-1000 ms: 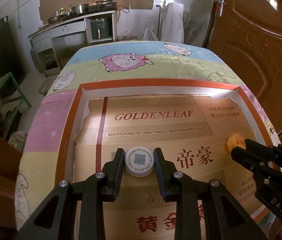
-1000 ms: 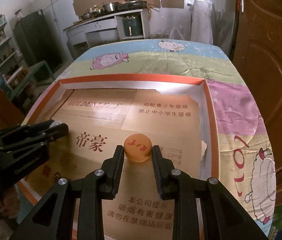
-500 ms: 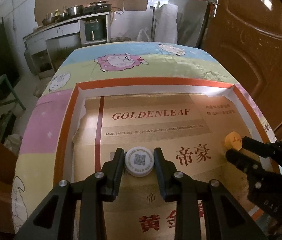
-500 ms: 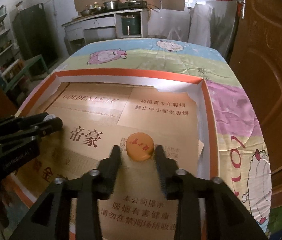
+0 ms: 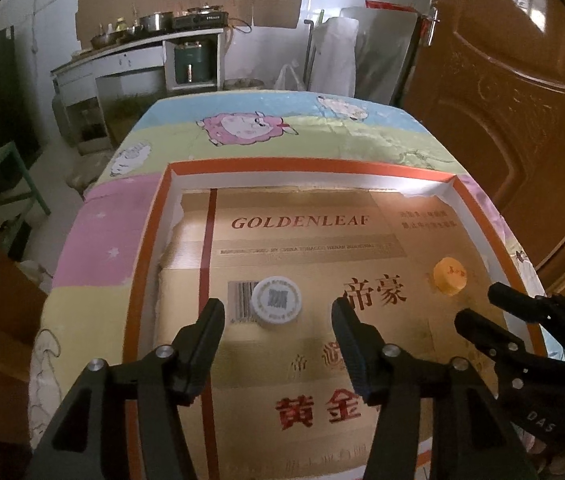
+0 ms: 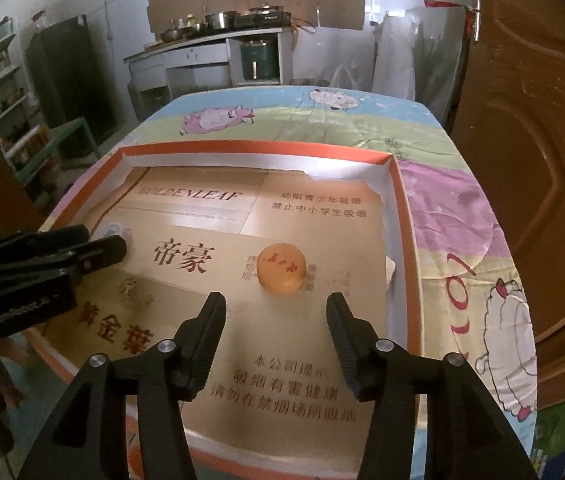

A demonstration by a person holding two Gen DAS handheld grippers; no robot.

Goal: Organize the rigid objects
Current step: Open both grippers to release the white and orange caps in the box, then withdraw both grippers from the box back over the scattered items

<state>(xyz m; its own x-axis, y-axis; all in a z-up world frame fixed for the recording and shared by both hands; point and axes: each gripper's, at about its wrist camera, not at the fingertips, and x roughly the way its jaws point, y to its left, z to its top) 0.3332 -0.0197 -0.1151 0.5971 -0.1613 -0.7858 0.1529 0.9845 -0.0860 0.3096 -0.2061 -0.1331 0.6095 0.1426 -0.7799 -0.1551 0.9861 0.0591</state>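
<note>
A white bottle cap (image 5: 276,301) with a printed code lies on the cardboard floor of an orange-rimmed tray (image 5: 306,166). My left gripper (image 5: 278,318) is open and empty, its fingertips just behind the cap on either side. An orange cap (image 6: 281,268) with red marks lies on the cardboard further right; it also shows in the left wrist view (image 5: 449,275). My right gripper (image 6: 276,312) is open and empty just behind it. The white cap (image 6: 114,232) is partly hidden behind the left gripper (image 6: 94,246) in the right wrist view.
The tray (image 6: 398,200) sits on a table with a pastel sheep-print cloth (image 5: 250,128). A brown wooden door (image 5: 514,92) stands close on the right. A kitchen counter (image 5: 142,56) with pots and a green stool (image 5: 6,176) are beyond the table.
Both grippers have opened and let go of their caps. The white and orange caps now rest on the cardboard, and both grippers have drawn back slightly.
</note>
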